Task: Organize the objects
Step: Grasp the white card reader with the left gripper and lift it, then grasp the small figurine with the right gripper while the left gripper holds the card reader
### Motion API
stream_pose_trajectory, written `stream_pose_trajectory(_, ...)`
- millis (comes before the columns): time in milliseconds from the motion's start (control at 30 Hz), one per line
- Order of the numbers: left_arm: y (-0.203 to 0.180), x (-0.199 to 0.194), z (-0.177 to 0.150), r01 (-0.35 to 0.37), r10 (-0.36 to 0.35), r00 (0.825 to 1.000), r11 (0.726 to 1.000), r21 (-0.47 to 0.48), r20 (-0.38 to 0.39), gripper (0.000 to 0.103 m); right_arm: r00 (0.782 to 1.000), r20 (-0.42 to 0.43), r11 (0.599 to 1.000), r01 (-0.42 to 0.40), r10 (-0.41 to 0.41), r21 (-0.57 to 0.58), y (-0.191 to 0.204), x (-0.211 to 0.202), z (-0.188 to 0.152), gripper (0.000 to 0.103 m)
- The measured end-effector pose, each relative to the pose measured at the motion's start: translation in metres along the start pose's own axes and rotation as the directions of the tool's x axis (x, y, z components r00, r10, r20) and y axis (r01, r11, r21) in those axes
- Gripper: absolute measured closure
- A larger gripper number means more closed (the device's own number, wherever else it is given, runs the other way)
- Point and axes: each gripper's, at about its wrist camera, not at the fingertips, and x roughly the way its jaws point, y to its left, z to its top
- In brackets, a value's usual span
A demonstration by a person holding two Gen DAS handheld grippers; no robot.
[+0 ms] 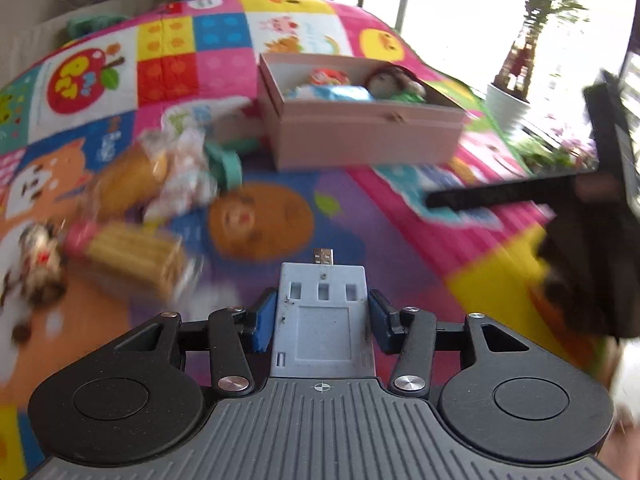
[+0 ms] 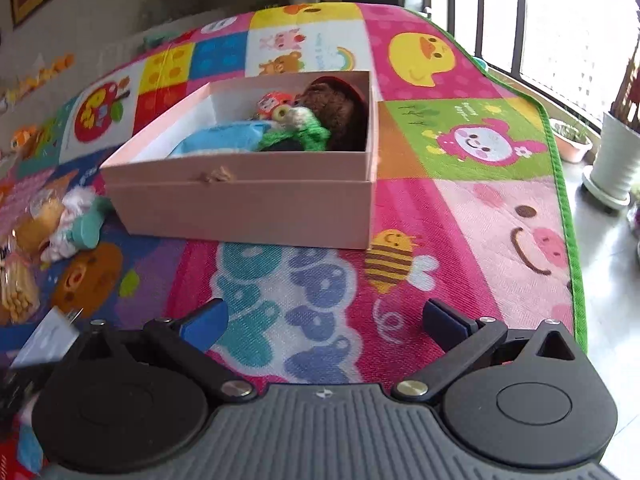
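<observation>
My left gripper [image 1: 322,318] is shut on a pale grey USB adapter [image 1: 322,288], its blue pads [image 1: 262,322] pressing on both sides and the metal plug pointing forward. Ahead lies an open pink box [image 1: 360,136] holding a blue packet [image 1: 336,92], a brown-haired doll [image 1: 386,80] and a small red toy. In the right wrist view the same box [image 2: 240,200] sits just ahead, with green knitwear [image 2: 296,136] beside the doll [image 2: 336,116]. My right gripper [image 2: 324,324] is open over the mat, nothing between its fingers.
Everything rests on a colourful play mat [image 2: 460,208]. Loose items lie left of the box: wrapped bread [image 1: 128,180], a wafer-stick pack [image 1: 132,256], a teal toy [image 1: 228,164] and a small plush [image 1: 38,256]. White plant pots [image 2: 616,160] stand on the floor past the mat's right edge.
</observation>
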Motion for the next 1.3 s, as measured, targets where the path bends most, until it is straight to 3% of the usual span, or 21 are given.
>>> stream_pose_trajectory(100, 0.023, -0.026, -0.020, -0.029, 0.030, 1.000, 0.998, -0.051, 0.010, 0.050, 0.994, -0.003, 0.993, -0.105, 0.105, -0.055, 0.032, -0.006, 0.008, 0.000)
stream_pose_trajectory(200, 0.057, -0.049, -0.031, -0.114, 0.120, 0.992, 0.982, -0.152, 0.028, 0.050, 0.981, 0.017, 0.963, -0.187, 0.194, -0.193, 0.087, -0.014, 0.017, 0.000)
stream_pose_trajectory(300, 0.093, -0.075, -0.035, -0.176, 0.198, 0.978, 0.955, -0.239, 0.071, 0.050, 0.955, -0.013, 0.912, -0.287, 0.297, -0.294, 0.141, -0.015, 0.023, 0.000)
stream_pose_trajectory(400, 0.130, -0.097, -0.033, -0.221, 0.279, 0.952, 0.914, -0.341, 0.129, 0.050, 0.935, -0.052, 0.858, -0.344, 0.352, -0.380, 0.191, -0.008, 0.023, 0.005)
stream_pose_trajectory(500, 0.167, -0.098, -0.023, -0.255, 0.346, 0.929, 0.858, -0.447, 0.134, 0.050, 0.935, -0.086, 0.817, -0.342, 0.343, -0.464, 0.230, 0.008, 0.015, 0.020)
stream_pose_trajectory(567, 0.184, -0.089, -0.015, -0.253, 0.356, 0.925, 0.836, -0.488, 0.130, 0.050, 0.938, -0.129, 0.806, -0.343, 0.322, -0.482, 0.243, 0.020, 0.012, 0.052)
stream_pose_trajectory(667, 0.196, -0.067, -0.003, -0.254, 0.354, 0.929, 0.822, -0.509, 0.108, 0.050, 0.935, -0.143, 0.820, -0.355, 0.326, -0.449, 0.237, 0.019, 0.016, 0.062)
stream_pose_trajectory(767, 0.191, -0.047, 0.005, -0.230, 0.319, 0.943, 0.836, -0.498, 0.098, 0.050, 0.940, -0.156, 0.839, -0.341, 0.304, -0.423, 0.209, 0.009, 0.012, 0.065)
stream_pose_trajectory(900, 0.162, -0.029, 0.017, -0.170, 0.245, 0.962, 0.881, -0.442, 0.120, 0.050, 0.957, -0.152, 0.882, -0.286, 0.246, -0.374, 0.162, -0.005, 0.001, 0.065)
stream_pose_trajectory(1100, 0.104, -0.008, 0.027, -0.030, 0.072, 0.991, 0.943, -0.332, 0.116, 0.050, 0.989, -0.105, 0.964, -0.130, 0.108, -0.231, 0.088, -0.019, -0.007, 0.065)
stream_pose_trajectory(1200, 0.077, -0.002, 0.027, 0.078, -0.054, 0.994, 0.958, -0.276, 0.095, 0.050, 0.991, -0.095, 0.979, -0.107, 0.091, -0.173, 0.065, -0.020, -0.010, 0.064)
stream_pose_trajectory(1300, 0.056, -0.008, 0.024, 0.128, -0.111, 0.990, 0.966, -0.225, 0.088, 0.050, 0.992, -0.081, 0.979, -0.110, 0.097, -0.172, 0.062, -0.023, -0.014, 0.061)
